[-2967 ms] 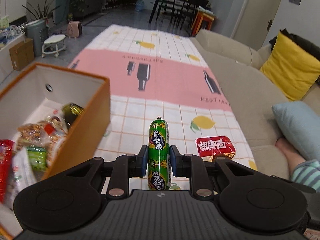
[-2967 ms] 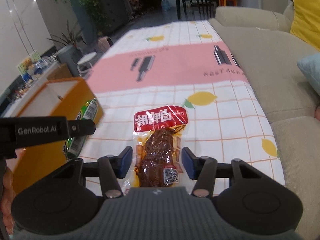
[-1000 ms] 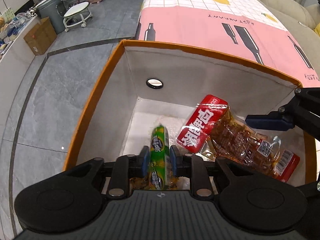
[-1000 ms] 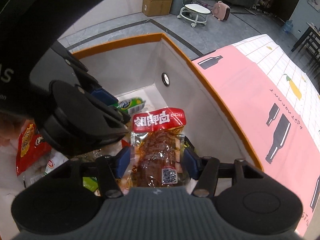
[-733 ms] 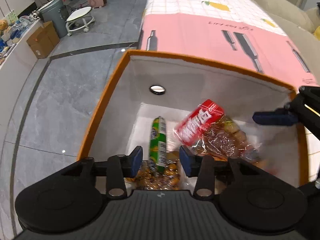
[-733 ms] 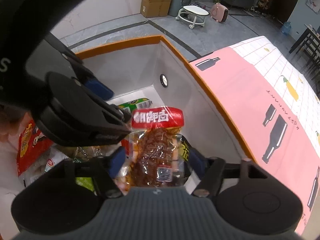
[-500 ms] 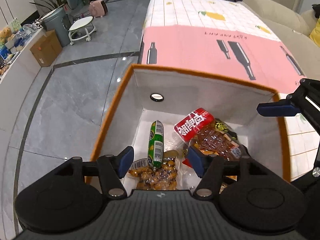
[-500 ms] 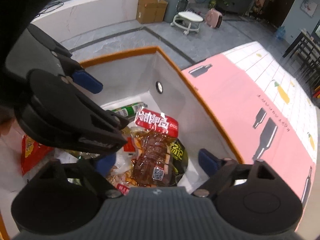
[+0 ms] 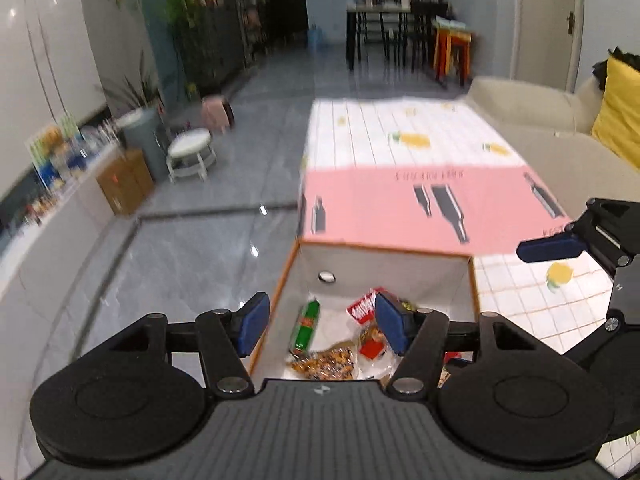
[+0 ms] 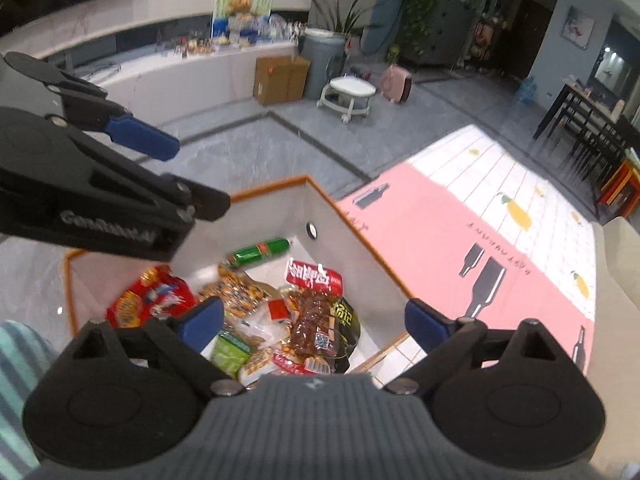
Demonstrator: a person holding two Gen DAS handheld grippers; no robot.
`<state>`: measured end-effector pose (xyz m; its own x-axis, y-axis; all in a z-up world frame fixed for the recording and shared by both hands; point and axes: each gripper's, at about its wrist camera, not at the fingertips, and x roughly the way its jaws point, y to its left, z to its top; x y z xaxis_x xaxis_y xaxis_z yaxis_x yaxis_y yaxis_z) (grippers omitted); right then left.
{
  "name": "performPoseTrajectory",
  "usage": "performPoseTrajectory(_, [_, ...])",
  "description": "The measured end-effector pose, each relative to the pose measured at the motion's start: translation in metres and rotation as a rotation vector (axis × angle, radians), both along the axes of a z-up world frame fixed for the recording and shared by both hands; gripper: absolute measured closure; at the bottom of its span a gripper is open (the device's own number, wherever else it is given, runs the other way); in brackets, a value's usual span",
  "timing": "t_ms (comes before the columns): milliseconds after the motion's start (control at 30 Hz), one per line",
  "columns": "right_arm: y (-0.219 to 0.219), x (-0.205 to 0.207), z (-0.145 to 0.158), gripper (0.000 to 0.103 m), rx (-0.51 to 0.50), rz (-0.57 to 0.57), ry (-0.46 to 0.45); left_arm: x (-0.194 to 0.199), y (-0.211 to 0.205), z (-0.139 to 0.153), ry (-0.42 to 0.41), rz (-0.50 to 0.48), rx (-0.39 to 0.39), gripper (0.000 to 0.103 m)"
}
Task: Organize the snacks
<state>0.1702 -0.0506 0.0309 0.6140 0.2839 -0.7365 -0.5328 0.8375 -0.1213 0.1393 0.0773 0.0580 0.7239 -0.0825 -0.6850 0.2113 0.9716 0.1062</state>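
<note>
An orange-rimmed box with white walls [image 9: 384, 268] [image 10: 352, 240] stands at the table's end and holds several snacks. A green sausage [image 9: 306, 330] [image 10: 262, 252] lies on the box floor by the far wall. Beside it the red-topped dried-meat packet [image 10: 314, 304] [image 9: 362, 310] rests on the other packets. My left gripper [image 9: 321, 322] hangs open above the box with nothing between its fingers. My right gripper [image 10: 313, 323] is above the box too, its jaws opening and empty. In the right wrist view, the left gripper's blue pad [image 10: 138, 144] shows at the upper left.
A pink and white tablecloth [image 9: 420, 200] runs away from the box, with a beige sofa [image 9: 540, 120] and a yellow cushion [image 9: 620, 112] on the right. Grey floor, a white stool [image 9: 188, 152] and a cardboard box [image 9: 124, 184] lie left. A striped sleeve [image 10: 16, 360] shows.
The left gripper let go of the green sausage and the right let go of the meat packet; both now lie in the box. Both grippers opened and rose away from it.
</note>
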Motion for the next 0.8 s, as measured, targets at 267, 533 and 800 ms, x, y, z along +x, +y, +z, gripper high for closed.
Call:
performPoseTrajectory(267, [-0.017,-0.065,0.038,0.007,0.075,-0.056,-0.100,-0.067,-0.006,0.039,-0.137,0.021,-0.038,0.029])
performPoseTrajectory(533, [-0.039,-0.137,0.059,0.004,0.181,-0.103,-0.165,-0.124,-0.037,0.040,-0.210,0.010,0.075,0.014])
performPoseTrajectory(800, [-0.055,-0.185,0.047,0.004,0.164,-0.165,-0.174,-0.155,-0.045,0.018,-0.165,0.054,0.051,0.013])
